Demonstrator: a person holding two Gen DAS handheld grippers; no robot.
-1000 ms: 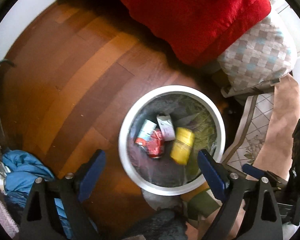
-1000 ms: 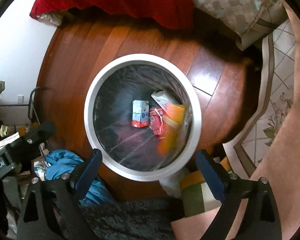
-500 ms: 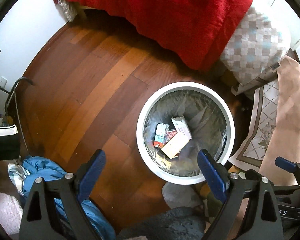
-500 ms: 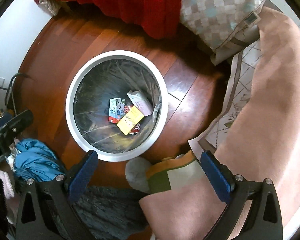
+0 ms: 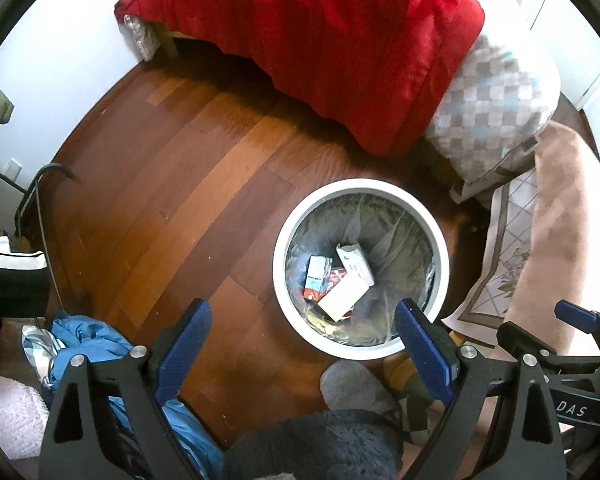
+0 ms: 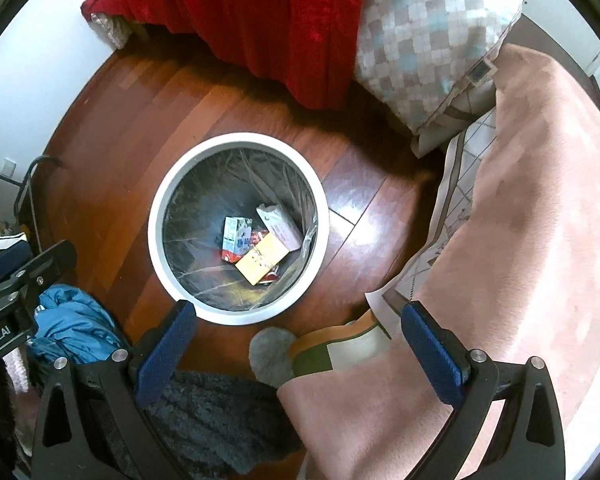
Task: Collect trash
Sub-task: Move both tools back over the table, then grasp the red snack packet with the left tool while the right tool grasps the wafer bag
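A round white trash bin with a clear liner stands on the wooden floor; it also shows in the right wrist view. Inside lie a yellow box, a white carton, a blue-white carton and a red wrapper; the yellow box and white carton show in the left view too. My left gripper is open and empty, high above the floor at the bin's near rim. My right gripper is open and empty, above the bin's near side.
A bed with a red blanket and a checked pillow stands beyond the bin. A pink blanket and patterned rug lie to the right. Blue clothing, a dark fuzzy item and a grey slipper lie nearby.
The yellow box dropped into the bin and now rests on the other trash. Both grippers rose and pulled back, so the bin looks smaller.
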